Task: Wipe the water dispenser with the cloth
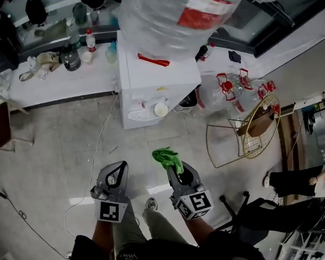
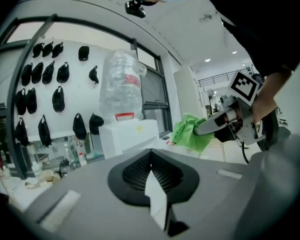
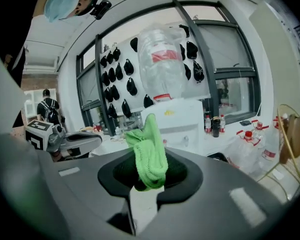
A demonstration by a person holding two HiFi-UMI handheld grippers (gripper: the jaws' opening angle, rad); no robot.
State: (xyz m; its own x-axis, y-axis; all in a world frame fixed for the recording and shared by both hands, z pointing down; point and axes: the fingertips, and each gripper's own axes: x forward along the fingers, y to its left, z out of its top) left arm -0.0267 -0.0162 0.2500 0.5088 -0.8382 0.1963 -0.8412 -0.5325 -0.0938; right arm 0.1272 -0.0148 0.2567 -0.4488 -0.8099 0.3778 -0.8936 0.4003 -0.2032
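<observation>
**green cloth clamped in right gripper, water dispenser standing ahead**

a person stands on a pale floor [image 1: 54, 161] with a gripper in each hand, facing a white water dispenser [image 1: 151, 85] set against a long cluttered counter [image 1: 54, 83]. the right gripper [image 1: 175, 168] has its jaws pressed tight on a bunched green cloth [image 1: 167, 157], which sticks up out of the tips; the right gripper view shows the fabric pinched between them. the left gripper [image 1: 117, 172], just beside it, has its jaws together with nothing between them. both are held low, well apart from the dispenser, and the cloth touches no part of it.

a large clear bottle [image 1: 168, 10] sits upside down on the dispenser. it carries a red and white label [image 1: 203, 12], but the print is too blurred to read. a small yellow mark [image 1: 162, 88] on the dispenser's top cannot be read either. a red handle [image 1: 153, 60] lies on that top. the cube on each gripper bears black and white square markers [image 1: 112, 210], the only clear print in view. to the right, clear bottles with red caps [image 1: 233, 88] lie near a gold wire frame [image 1: 254, 131].
</observation>
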